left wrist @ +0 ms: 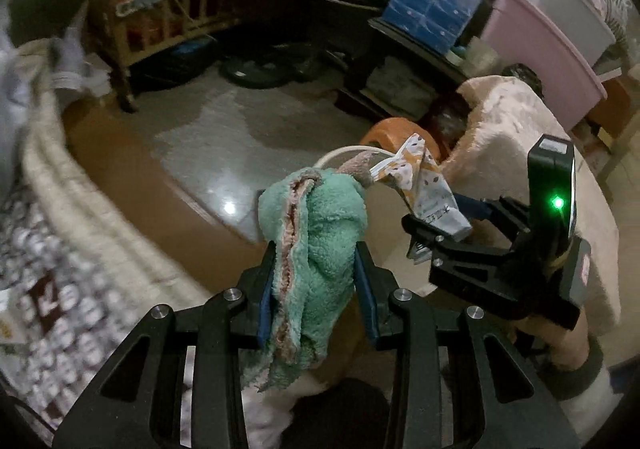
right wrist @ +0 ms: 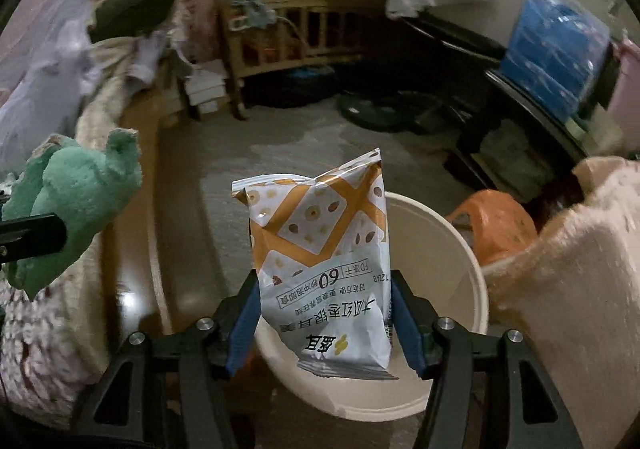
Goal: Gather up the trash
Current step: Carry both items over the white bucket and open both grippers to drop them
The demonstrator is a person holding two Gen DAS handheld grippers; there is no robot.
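Note:
My left gripper (left wrist: 316,273) is shut on a green towel (left wrist: 316,233) with a pink edge; the towel stands up between the blue pads. It also shows at the left of the right wrist view (right wrist: 76,189). My right gripper (right wrist: 324,313) is shut on a white and orange snack packet (right wrist: 320,249) and holds it above a cream round bin (right wrist: 460,273). In the left wrist view the right gripper (left wrist: 444,225) sits to the right of the towel with the snack packet (left wrist: 424,185) in it. The bin's rim (left wrist: 348,151) peeks out behind the towel.
An orange plastic stool (right wrist: 500,225) stands behind the bin. A pink fluffy cover (right wrist: 572,273) drapes furniture at the right. A bed with a patterned quilt (left wrist: 52,289) lies at the left. A wooden crib (right wrist: 288,25), a blue box (left wrist: 436,9) and a pink tub (left wrist: 548,61) stand further back.

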